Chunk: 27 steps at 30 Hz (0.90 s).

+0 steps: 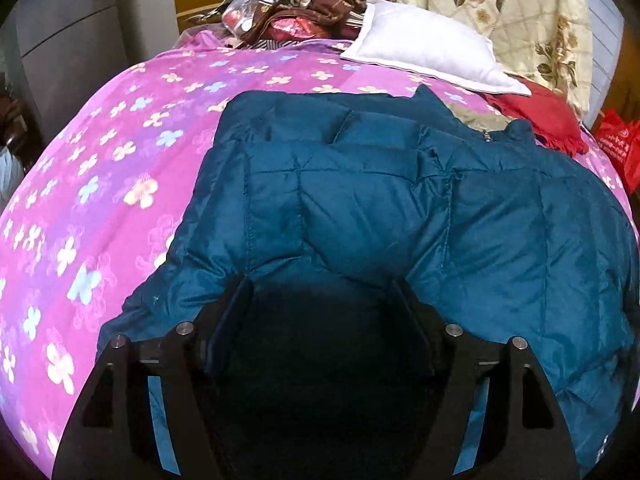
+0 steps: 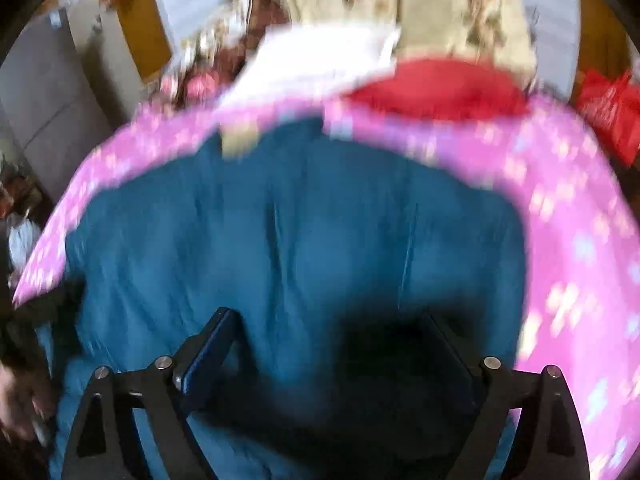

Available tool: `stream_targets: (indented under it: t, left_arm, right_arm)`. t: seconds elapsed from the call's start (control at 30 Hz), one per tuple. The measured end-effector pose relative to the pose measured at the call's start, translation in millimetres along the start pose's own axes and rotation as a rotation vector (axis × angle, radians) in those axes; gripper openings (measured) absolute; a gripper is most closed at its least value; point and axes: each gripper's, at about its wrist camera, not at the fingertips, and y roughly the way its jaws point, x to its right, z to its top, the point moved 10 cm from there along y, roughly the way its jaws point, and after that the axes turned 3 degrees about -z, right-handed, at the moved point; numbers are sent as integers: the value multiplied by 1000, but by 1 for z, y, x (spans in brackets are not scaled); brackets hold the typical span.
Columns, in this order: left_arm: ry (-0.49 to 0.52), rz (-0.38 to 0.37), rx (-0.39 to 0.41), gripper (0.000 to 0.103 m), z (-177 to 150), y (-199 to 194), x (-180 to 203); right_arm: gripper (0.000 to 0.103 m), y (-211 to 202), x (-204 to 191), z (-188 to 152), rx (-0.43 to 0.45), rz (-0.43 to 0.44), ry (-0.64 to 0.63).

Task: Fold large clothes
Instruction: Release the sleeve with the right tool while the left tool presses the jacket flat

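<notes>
A teal quilted puffer jacket [image 1: 380,208] lies spread on a pink flowered bedspread [image 1: 120,168], collar and zipper toward the far right. My left gripper [image 1: 320,284] is open, its fingers wide apart just over the jacket's near hem, holding nothing. In the blurred right wrist view the same jacket [image 2: 300,240] fills the middle of the bed [image 2: 568,208]. My right gripper [image 2: 328,316] is open over the jacket's near edge, with fabric between the fingers but not clamped.
A white pillow [image 1: 424,48] and a red tasselled cloth [image 1: 536,116] lie beyond the jacket. A floral quilt [image 1: 500,12] and piled fabrics are at the bed's head. A red bag [image 1: 620,148] hangs at the right. A grey cabinet [image 1: 68,28] stands at the left.
</notes>
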Motion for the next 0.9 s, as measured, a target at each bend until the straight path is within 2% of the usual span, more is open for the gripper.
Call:
stream_targets:
  t: [0.03,0.1,0.13,0.2,0.27,0.37,0.43,0.53,0.57,0.63,0.67,0.7,0.73,0.77,0.8,0.9]
  left_arm:
    - [-1,4,5,73,-2,-2,0]
    - [9,17,12,73,-4,-4,1]
    - [11,18,14,73,-4,-4,2]
    - [8,6,10,76,-5,-3,2]
    - [1,5,4,77,-5,-2,1]
    - [-9,3,-4,77,-5,-2,0]
    - [-15,0,-5,77,-5,-2,0]
    - [-20,-3,-4,77,-5,-2,0]
    - [-21,-3,-4,77,-5,-2,0]
    - [-21,-4,-4,78,-5,-2,-1]
    - [-23,-7,-4,80,-6,-2,0]
    - [-25,-17,-3,81,-5,-3,0]
    - [-27,-23,-7,81,-5,-2,1]
    - [-24,-26,-13,82,-6,-1,1]
    - [-20,-27,-17,82,-6,0,1]
    - [-51,-40,-16,81,-4,-5,-2]
  right_arm:
    - [92,-1,0,17,40,-1,36]
    - [96,16,3,33,44,-18,85]
    - [103,39,8,28,-24,-54,117]
    - [103,79,11,-3,-220,-89,147]
    - [103,83,7,-3,-187,-130,96]
    - [100,72,7,3,-217,-195,120]
    - [97,50,-2,21,-139,-240,128]
    - [97,21,-47,40,16,-129,125]
    - [97,17,-64,41,38,-97,109]
    - [99,25,-95,29,22,-51,84]
    - [101,42,-107,13,-39,-49,58]
    - [102,64,-113,-6,-113,-76,24]
    - [103,77,-115,-18,-130,-116,-9]
    - [103,77,-116,-21,-64,-127,-29]
    - [103,76,-115,-22,-52,-121,-24]
    - [100,70,-114,-21,-112,-100,-31]
